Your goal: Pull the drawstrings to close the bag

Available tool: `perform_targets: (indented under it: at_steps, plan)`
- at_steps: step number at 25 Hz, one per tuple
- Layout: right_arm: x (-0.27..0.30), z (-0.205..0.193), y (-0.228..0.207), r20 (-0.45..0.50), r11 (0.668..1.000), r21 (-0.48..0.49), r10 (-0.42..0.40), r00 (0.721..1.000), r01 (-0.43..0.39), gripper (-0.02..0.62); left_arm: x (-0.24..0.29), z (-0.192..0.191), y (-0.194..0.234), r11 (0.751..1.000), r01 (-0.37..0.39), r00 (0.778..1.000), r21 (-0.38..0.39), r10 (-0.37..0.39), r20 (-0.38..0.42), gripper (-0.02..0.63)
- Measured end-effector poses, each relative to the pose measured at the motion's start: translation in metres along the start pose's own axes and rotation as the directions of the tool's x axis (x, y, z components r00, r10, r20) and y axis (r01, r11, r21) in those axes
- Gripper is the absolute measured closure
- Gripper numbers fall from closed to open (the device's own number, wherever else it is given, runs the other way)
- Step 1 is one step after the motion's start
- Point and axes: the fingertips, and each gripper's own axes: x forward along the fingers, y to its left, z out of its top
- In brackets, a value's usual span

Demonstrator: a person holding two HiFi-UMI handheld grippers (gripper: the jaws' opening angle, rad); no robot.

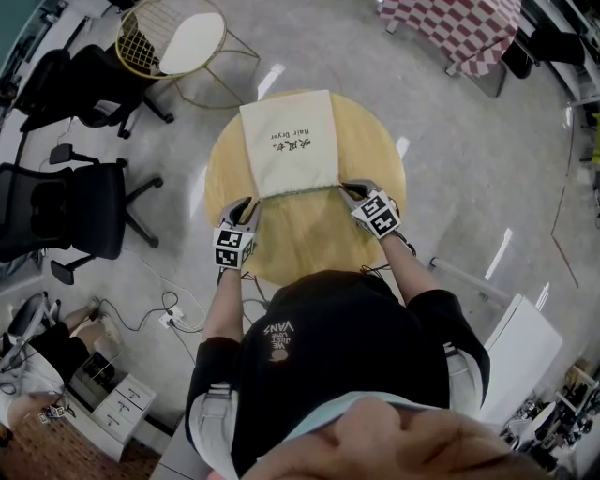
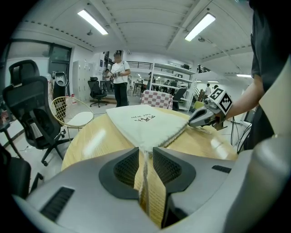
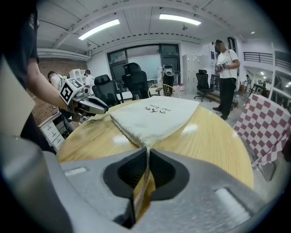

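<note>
My bag [image 1: 286, 141] lies flat on the round wooden table [image 1: 366, 141]. It runs from the table's middle out toward 12 o'clock, with its gathered mouth edge on the 6 o'clock side, nearest me. It is cream cloth with black print near the centre.

My left gripper [image 1: 251, 202] sits at the mouth's 7 o'clock corner and my right gripper [image 1: 349, 188] at its 5 o'clock corner, both angled down at the tabletop.

In the left gripper view my left tool [image 2: 145, 152] stands narrow. The left drawstring [image 2: 144, 174] runs from the bag's corner straight back between the pads, close along one pad, and a strip of wood shows between it and the other. I see no squeeze on it there.

In the right gripper view my right tool [image 3: 148, 152] is pinched. Its tips meet on the right drawstring [image 3: 145, 166], which leaves the bag's corner at 12 o'clock and passes down through the jaws.

Each tool shows in the other's view, resting low at the far corner of the mouth.

Around the table in the head view, black office chairs [image 1: 66, 202] stand at 9 o'clock. A wire chair [image 1: 178, 42] with a white seat stands at 11 o'clock and a checked cloth [image 1: 459, 23] at 1 o'clock
</note>
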Motion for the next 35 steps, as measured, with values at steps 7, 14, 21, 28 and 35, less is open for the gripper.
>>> perform_targets:
  at_steps: [7,14,21,28,35]
  plan:
    - [-0.003,-0.003,-0.005,0.013,0.999,0.034,0.006,1.0,-0.006,0.584,0.009,-0.002,-0.002,1.0,0.002,1.0,0.005,-0.002,-0.012,0.512]
    - [-0.002,-0.001,-0.004,0.002,0.999,0.036,0.009,1.0,-0.009,0.584,0.017,-0.005,-0.001,1.0,0.016,0.999,0.02,-0.016,-0.039,0.512]
    - [0.001,0.002,-0.005,0.001,0.999,0.043,0.001,1.0,-0.001,0.584,0.024,-0.012,-0.001,0.999,0.046,0.995,0.016,-0.045,-0.086,0.516]
    - [0.0,0.002,-0.006,-0.001,0.998,0.055,-0.005,1.0,0.005,0.584,0.022,-0.012,-0.003,0.998,0.061,0.994,0.015,-0.059,-0.09,0.575]
    - [-0.002,0.004,-0.008,0.006,0.992,0.122,-0.036,0.999,0.035,0.586,0.018,-0.013,-0.002,0.999,0.04,0.995,-0.034,-0.043,-0.091,0.584]
